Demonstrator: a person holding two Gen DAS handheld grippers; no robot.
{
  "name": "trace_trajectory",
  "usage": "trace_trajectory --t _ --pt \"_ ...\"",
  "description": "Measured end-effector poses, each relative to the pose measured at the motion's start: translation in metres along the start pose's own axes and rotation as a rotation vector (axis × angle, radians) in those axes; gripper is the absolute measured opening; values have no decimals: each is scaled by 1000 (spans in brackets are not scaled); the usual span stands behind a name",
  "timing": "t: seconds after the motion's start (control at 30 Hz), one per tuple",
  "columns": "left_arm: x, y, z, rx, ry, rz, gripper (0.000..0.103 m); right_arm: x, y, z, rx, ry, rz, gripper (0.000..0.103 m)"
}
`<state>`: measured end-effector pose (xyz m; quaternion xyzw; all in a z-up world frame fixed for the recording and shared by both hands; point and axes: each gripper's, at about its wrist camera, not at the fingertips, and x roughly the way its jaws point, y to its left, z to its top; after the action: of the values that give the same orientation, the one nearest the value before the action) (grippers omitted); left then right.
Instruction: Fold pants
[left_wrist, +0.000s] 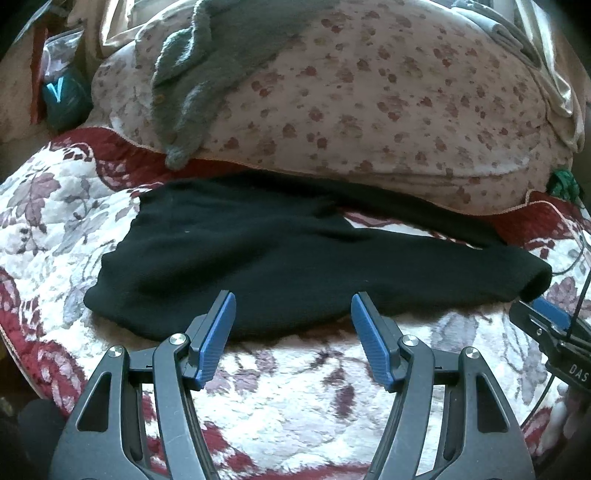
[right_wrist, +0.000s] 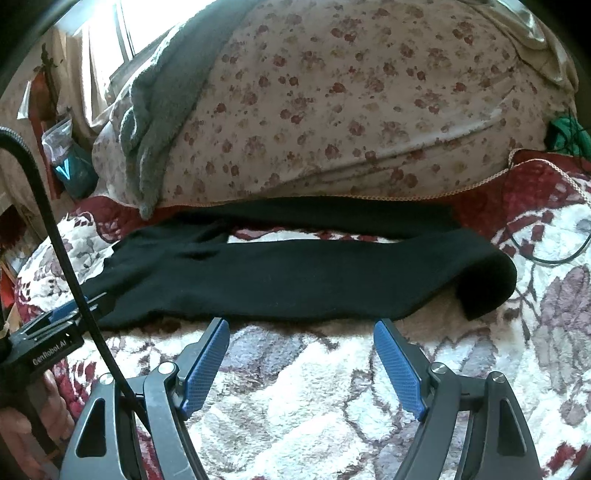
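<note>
Black pants (left_wrist: 280, 254) lie flat across a floral bedspread (left_wrist: 288, 398), waist to the left and both legs running right, with a thin gap between the legs. My left gripper (left_wrist: 293, 304) is open, its blue pads just over the near edge of the waist part, nothing between them. In the right wrist view the pants (right_wrist: 295, 277) stretch across with the near leg's cuff (right_wrist: 487, 291) at the right. My right gripper (right_wrist: 301, 328) stands open just short of the near leg's edge, empty. Each gripper shows at the side of the other's view.
A large flowered pillow (left_wrist: 369, 110) lies right behind the pants, with a grey knitted garment (left_wrist: 207, 74) draped over its left end. A black cable (right_wrist: 66, 258) crosses the left of the right wrist view. Something green (right_wrist: 565, 136) sits at the pillow's right end.
</note>
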<state>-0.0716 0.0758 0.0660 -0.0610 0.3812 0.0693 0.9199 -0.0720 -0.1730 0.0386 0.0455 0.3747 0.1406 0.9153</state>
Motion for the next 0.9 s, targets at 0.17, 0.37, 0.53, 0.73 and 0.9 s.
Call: trace_trajectory --t 0.17,0.37,0.53,0.73,0.9 --pt "5 11 1 -26 15 8 65 6 -5 -2 19 18 1 79" --pt "10 27 -2 -50 28 31 65 12 -9 -4 18 33 -7 79" --pt "11 54 -10 -97 60 44 65 15 -20 -7 38 43 -15 79" --pt "11 92 -19 -195 100 85 65 15 -43 -12 85 43 -41 79" --pt "19 117 -27 -296 147 105 65 13 -70 -18 151 56 -72 79"
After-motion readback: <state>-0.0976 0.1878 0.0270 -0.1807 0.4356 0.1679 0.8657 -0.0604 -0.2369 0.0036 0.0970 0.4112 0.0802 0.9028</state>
